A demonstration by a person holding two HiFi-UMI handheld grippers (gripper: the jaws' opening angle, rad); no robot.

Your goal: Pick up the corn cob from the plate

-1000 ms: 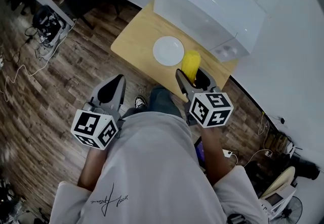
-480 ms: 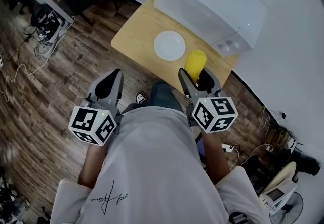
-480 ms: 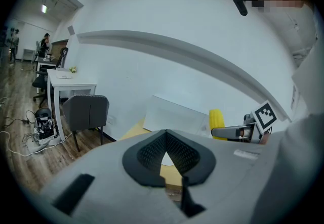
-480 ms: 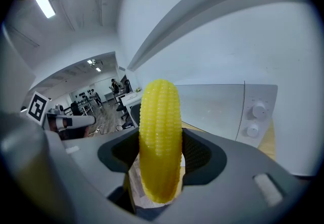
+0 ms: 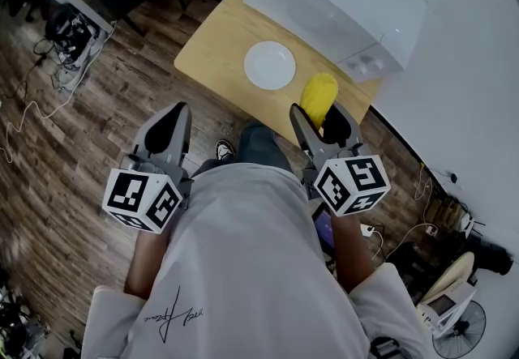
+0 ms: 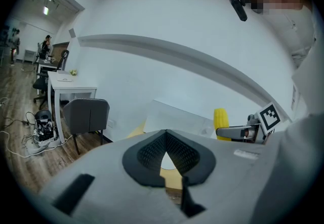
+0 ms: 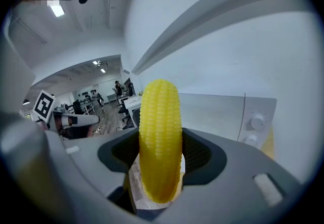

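Gripped upright at mid-length: corn cob, clamped between the fingers of the right gripper, its tip standing well above the pads. Off the plate and over the near edge of the surface, just right of the plate, with the white oven behind. Nothing on the plate. Left gripper held low, off the surface and over the wooden floor, fingers together on nothing. Judged the closing step of the pick-up, with the cob grasped and lifted clear. Called for next, by that reading: a steady squeeze, the cob kept upright and away from the oven's front.
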